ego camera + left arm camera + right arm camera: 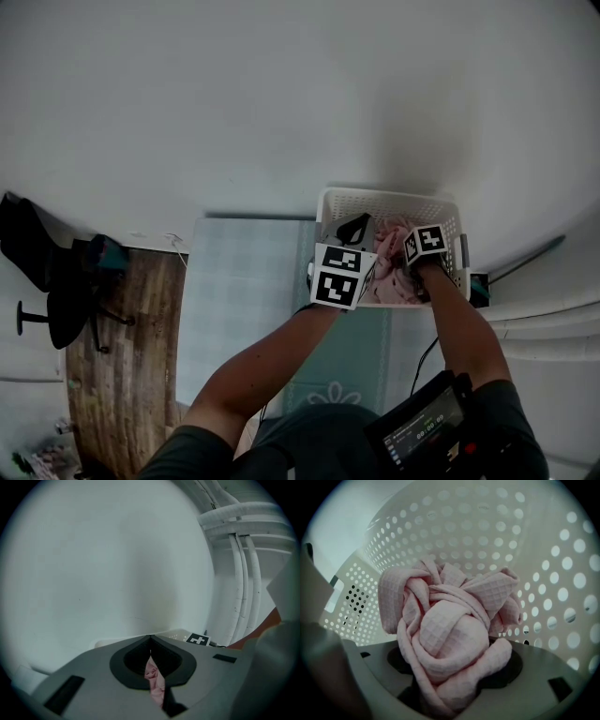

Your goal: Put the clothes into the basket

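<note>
A white perforated basket (389, 195) stands against the wall, with pink waffle-weave clothes (392, 236) piled in it. Both grippers are over the basket. My left gripper (367, 267) is at its near left side, jaws shut, with a fold of pink cloth (153, 677) pinched in the seam between them. My right gripper (412, 261) reaches down inside the basket. Its jaws stand wide around a thick knotted bundle of pink cloth (450, 616), which fills the gap and bulges above them. The basket's holed wall (487, 536) is close behind the bundle.
A dark item (354, 227) lies in the basket's left part. The basket stands on a pale blue-green mat (244, 300). A black office chair (70, 291) is on the wooden floor (122, 366) at the left. White pipes (243, 564) run along the wall.
</note>
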